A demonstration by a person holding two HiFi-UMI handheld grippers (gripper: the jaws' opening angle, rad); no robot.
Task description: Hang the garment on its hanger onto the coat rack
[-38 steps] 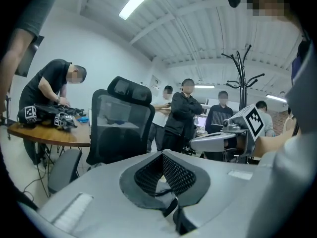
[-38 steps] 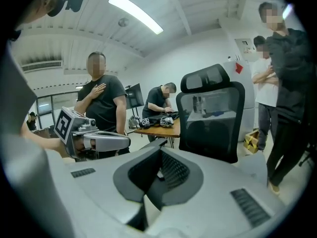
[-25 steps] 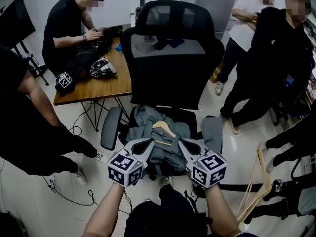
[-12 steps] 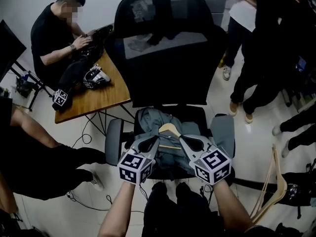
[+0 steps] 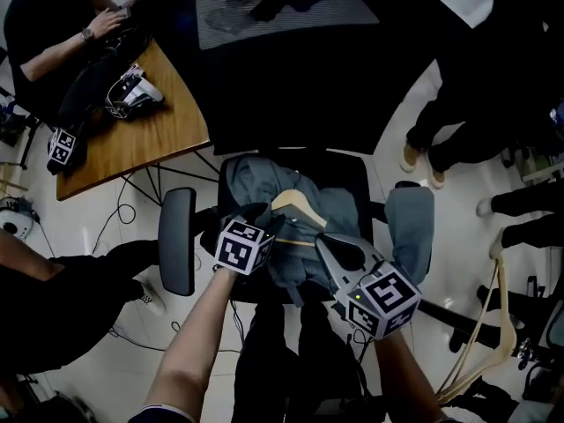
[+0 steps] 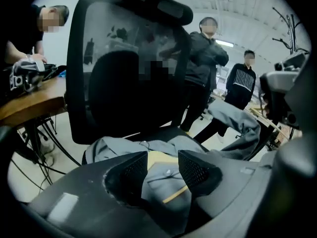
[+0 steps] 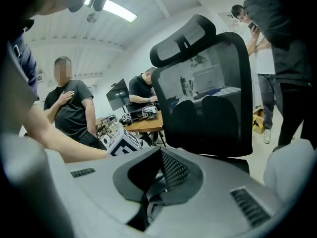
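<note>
- Head view, looking steeply down: a black office chair with a grey garment crumpled on the seat. A pale wooden hanger lies on top of the garment, hook end toward the chair back.
- Left gripper: it hangs just over the garment, near the hanger's left shoulder. Its fingers are spread, w/ grey cloth and a strip of the hanger's wood showing in the gap – not closed on anything.
- Right gripper: at the seat's front right, low over the cloth. Its fingers are drawn close together and a fold of grey fabric sits between them, so it looks to be pinching the garment.
- Surroundings: a wooden tabletop at upper left carries dark gear. Several people stand or sit around, and more wooden hangers lean at lower right.
- Progress, as a judgement: early stage. The garment and hanger are on the chair seat, nothing is lifted, and whether the garment is properly on the hanger can't be told.
- Left to do: grip the hanger, raise it w/ the garment, carry it over and hook it on. No coat rack can be picked out for sure in these views.
</note>
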